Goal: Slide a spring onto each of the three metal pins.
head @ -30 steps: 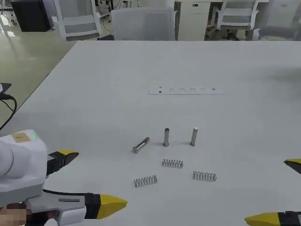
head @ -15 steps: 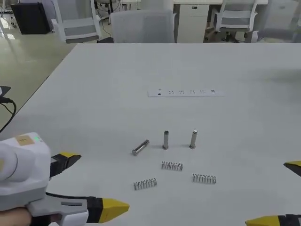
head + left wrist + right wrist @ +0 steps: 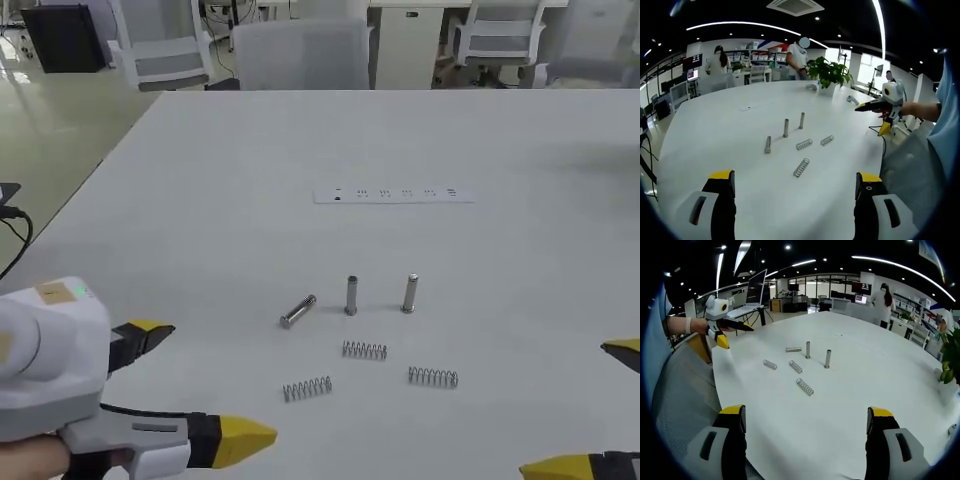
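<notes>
Left hand-held gripper hovers by the tabletop near edge, jaws wide apart; right hand-held gripper is spread wide too. Open surface lies between them. Three springs lie loose just before the pins, two upright, one toppled.

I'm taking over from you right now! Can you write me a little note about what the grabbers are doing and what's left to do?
Left gripper: open, empty, at the near left of the white table.
Right gripper: open, empty, at the near right.
Things: the middle pin and right pin stand upright; the left pin lies on its side. The left spring, middle spring and right spring lie loose in front of them.
Done: nothing; no spring is on a pin.
Left: slide one spring onto each pin, probably after standing the fallen one up.
</notes>
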A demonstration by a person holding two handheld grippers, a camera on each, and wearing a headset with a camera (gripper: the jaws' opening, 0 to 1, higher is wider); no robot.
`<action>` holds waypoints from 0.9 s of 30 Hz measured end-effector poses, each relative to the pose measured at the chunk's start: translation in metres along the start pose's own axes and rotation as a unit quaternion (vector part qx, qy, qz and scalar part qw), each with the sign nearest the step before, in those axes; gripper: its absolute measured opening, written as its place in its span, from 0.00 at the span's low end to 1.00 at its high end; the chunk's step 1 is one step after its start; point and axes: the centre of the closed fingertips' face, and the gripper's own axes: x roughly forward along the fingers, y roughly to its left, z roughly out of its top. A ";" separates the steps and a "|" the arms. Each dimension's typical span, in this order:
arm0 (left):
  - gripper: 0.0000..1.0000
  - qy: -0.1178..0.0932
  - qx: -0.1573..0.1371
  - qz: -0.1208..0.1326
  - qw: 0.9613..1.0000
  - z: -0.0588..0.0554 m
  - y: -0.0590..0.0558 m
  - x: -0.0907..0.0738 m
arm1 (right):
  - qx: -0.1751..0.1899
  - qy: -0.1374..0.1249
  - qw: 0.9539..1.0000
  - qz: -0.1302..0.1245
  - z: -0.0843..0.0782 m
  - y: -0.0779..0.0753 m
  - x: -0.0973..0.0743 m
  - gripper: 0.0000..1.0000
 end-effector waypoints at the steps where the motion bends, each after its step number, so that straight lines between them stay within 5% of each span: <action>1: 0.98 -0.001 -0.001 0.001 1.000 0.000 0.000 0.000 | 0.000 0.001 1.000 0.000 -0.001 0.000 0.000 1.00; 27: 0.97 0.004 0.004 0.004 1.000 0.001 0.007 -0.001 | 0.000 0.003 1.000 0.007 -0.002 0.001 0.006 0.99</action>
